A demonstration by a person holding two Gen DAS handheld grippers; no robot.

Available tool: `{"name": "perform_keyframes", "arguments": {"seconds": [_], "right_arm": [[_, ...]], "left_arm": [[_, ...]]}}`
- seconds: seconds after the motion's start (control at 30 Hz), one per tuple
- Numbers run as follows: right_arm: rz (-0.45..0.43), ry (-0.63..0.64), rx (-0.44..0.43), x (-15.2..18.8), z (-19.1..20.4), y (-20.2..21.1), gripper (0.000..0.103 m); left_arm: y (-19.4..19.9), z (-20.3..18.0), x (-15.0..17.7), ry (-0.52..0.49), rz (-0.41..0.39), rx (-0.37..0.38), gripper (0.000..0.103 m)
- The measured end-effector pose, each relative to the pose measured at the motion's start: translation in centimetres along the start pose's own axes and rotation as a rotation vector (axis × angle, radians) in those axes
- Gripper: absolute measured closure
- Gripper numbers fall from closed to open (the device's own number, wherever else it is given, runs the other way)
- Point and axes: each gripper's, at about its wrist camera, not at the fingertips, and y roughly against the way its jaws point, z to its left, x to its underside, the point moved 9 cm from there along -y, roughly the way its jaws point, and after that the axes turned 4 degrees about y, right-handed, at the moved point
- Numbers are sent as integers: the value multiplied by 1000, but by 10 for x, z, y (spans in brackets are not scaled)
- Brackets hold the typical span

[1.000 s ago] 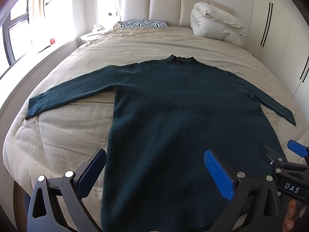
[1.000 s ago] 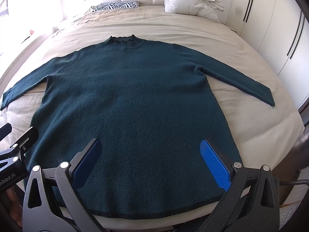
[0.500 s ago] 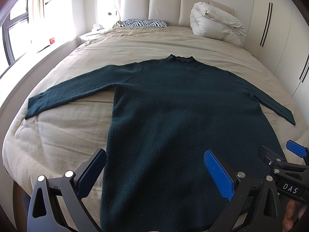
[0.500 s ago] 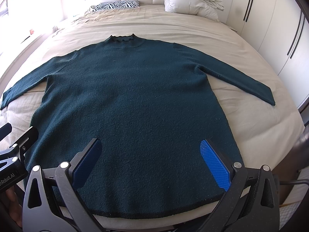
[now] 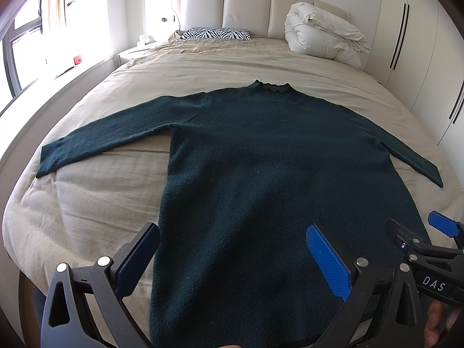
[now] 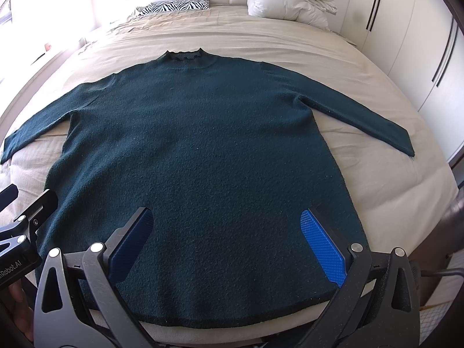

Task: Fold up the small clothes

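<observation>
Both my claws, left [image 5: 232, 256] and right [image 6: 226, 239], hang spread wide and empty above the sweater's [image 6: 203, 150] hem; it lies flat on the bed [image 5: 87, 203], sleeves out.

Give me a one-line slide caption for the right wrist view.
Open right tool poised over the hem of a dark green knit sweater spread flat, sleeves out, on a beige bed.
</observation>
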Motion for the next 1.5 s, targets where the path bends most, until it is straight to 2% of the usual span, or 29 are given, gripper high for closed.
{"name": "perform_keyframes", "arguments": {"seconds": [0.87,1.0,1.1,1.3,1.4,1.5], "right_arm": [[17,8,2,2,2,-4,0],[25,13,0,1,4,-7,0],[37,12,-22,1,6,-11,0],[68,-31,-113,-4,12,-23,0],[24,-38,-133,-17,13,-19,0],[-38,-57,-185,-36,17,-9,0]], "left_arm": [[-4,1,2,9,18,20,0],[-6,6,-1,17,13,40,0],[-8,20,-7,73,20,92,0],[-13,70,-30,197,0,128,0],[-19,92,-41,257,-13,177,0],[-23,116,-47,288,-19,140,0]]}}
